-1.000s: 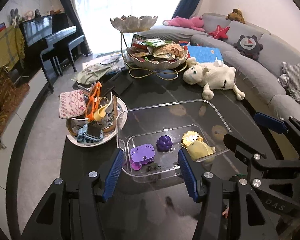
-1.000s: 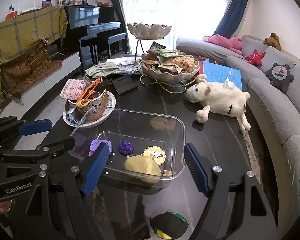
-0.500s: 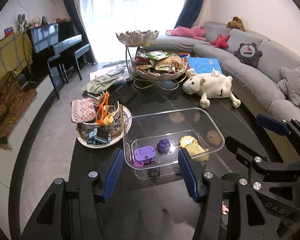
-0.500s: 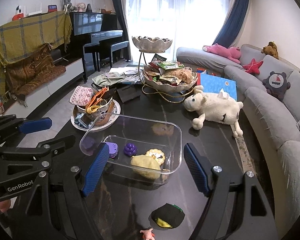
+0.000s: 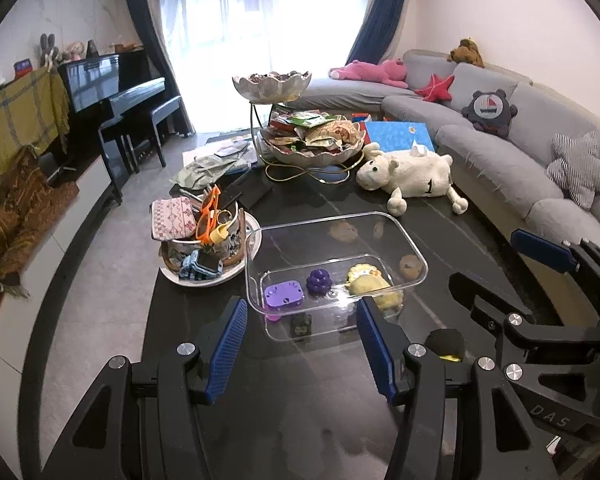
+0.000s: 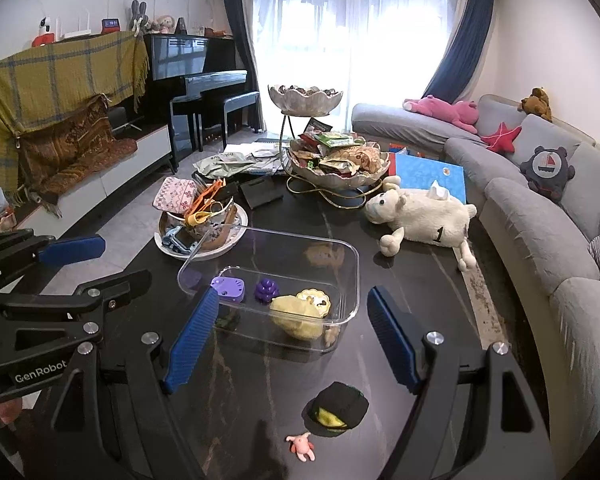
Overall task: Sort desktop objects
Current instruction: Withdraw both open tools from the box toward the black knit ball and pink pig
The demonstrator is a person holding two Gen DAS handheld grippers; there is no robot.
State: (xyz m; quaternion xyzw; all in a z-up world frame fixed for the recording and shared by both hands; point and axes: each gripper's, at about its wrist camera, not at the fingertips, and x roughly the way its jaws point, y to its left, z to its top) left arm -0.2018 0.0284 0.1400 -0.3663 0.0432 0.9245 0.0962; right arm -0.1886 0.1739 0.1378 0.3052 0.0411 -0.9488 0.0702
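A clear plastic box (image 5: 416,256) (image 6: 354,268) stands on the dark table. It holds a purple block (image 5: 284,294) (image 6: 228,288), a purple grape toy (image 5: 319,280) (image 6: 266,289), a yellow toy (image 5: 370,282) (image 6: 296,312) and a yellow round piece (image 6: 314,298). A black and yellow toy (image 6: 337,403) (image 5: 445,342) and a small pink figure (image 6: 301,445) lie on the table nearer me. My left gripper (image 5: 298,338) is open and empty, short of the box. My right gripper (image 6: 290,338) is open and empty, above the box's near edge.
A plate with a bowl of small items (image 5: 204,236) (image 6: 202,222) stands left of the box. A white plush sheep (image 5: 410,172) (image 6: 420,214) lies at the right. A tiered snack stand (image 5: 312,140) (image 6: 332,160) stands behind. A grey sofa (image 6: 540,216) borders the table's right side.
Both grippers have drawn back and up from the box, which now looks farther away. The black toy and the pink figure have come into view near the front.
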